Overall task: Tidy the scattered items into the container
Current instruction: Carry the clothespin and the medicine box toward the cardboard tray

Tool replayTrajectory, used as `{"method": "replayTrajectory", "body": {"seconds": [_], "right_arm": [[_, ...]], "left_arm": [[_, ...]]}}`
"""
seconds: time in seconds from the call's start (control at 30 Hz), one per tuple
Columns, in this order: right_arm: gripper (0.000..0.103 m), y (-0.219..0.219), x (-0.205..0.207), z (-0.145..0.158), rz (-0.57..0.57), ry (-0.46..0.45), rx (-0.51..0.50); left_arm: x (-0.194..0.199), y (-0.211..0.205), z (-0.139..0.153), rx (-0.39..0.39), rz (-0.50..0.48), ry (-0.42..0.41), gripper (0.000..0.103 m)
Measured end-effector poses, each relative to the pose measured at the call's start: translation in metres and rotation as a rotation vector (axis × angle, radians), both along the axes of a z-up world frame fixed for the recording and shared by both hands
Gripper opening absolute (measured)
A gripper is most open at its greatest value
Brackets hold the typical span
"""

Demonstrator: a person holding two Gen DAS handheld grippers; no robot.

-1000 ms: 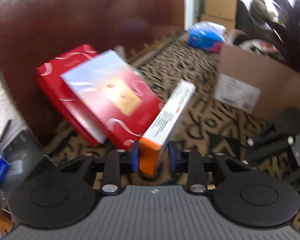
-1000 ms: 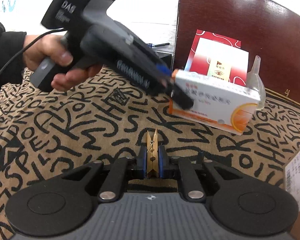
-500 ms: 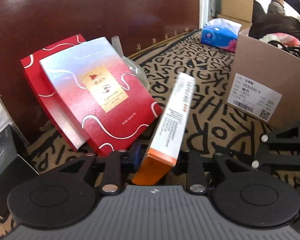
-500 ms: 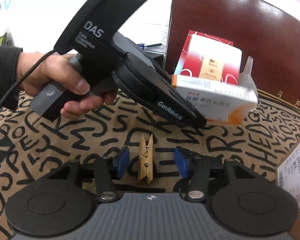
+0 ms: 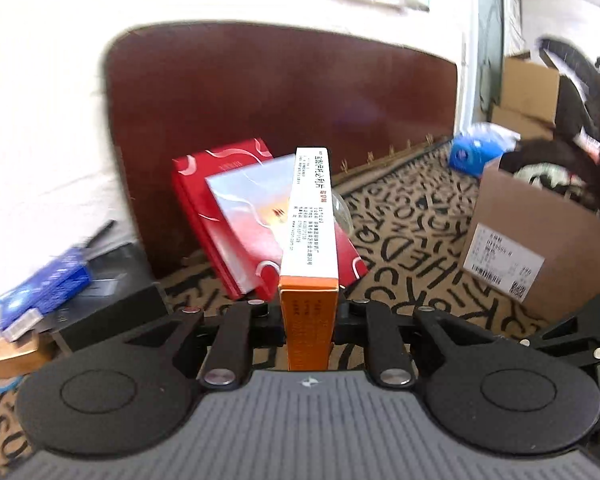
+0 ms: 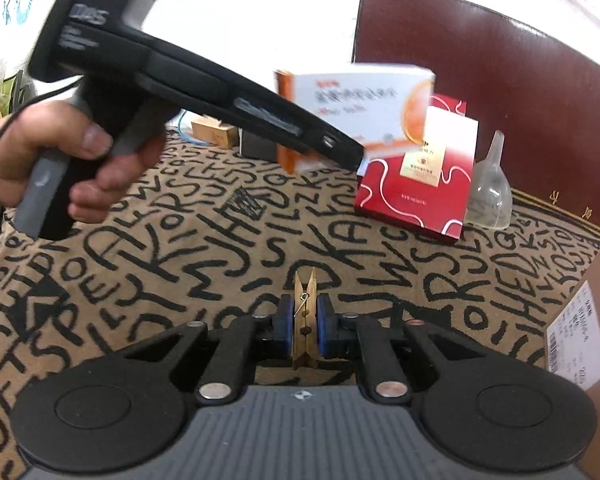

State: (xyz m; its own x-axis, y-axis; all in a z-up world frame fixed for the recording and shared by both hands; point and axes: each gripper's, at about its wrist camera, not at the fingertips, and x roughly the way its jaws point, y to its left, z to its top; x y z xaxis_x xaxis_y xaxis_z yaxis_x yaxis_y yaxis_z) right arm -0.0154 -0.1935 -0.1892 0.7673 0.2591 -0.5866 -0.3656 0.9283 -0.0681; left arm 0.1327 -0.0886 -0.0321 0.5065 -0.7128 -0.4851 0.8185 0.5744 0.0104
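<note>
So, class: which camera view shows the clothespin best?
The right wrist view: the clothespin sits upright between the right gripper pads, sharp and central. The left wrist view shows none of it, only the medicine box in the left gripper.

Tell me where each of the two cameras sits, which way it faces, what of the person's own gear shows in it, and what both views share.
Left wrist: sits behind the left gripper, facing the dark red headboard; its closed fingers clamp the orange-and-white box.
Right wrist: sits behind the right gripper, looking across the lettered fabric; it holds a wooden clothespin, and the person's left hand shows.
Shared: the orange-and-white box, the red box, the headboard, the cardboard box.
</note>
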Motion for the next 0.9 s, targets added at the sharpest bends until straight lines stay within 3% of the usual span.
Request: {"method": "replayTrajectory", "body": {"seconds": [0.2, 0.6, 0.9], "right_arm": [[0.011, 0.011, -0.009, 0.012, 0.004, -0.021, -0.009], [0.011, 0.029, -0.041, 0.049, 0.01, -0.082, -0.003], [0.011, 0.04, -0.06, 0.063, 0.024, -0.106, -0.006]], "left_arm": [[-0.019, 0.018, 0.013, 0.009, 0.079, -0.015, 0.019], [-0.08, 0.066, 0.019, 0.017, 0.342, -0.001, 0.02], [-0.101, 0.075, 0.015, 0.013, 0.393, 0.059, 0.02]]}}
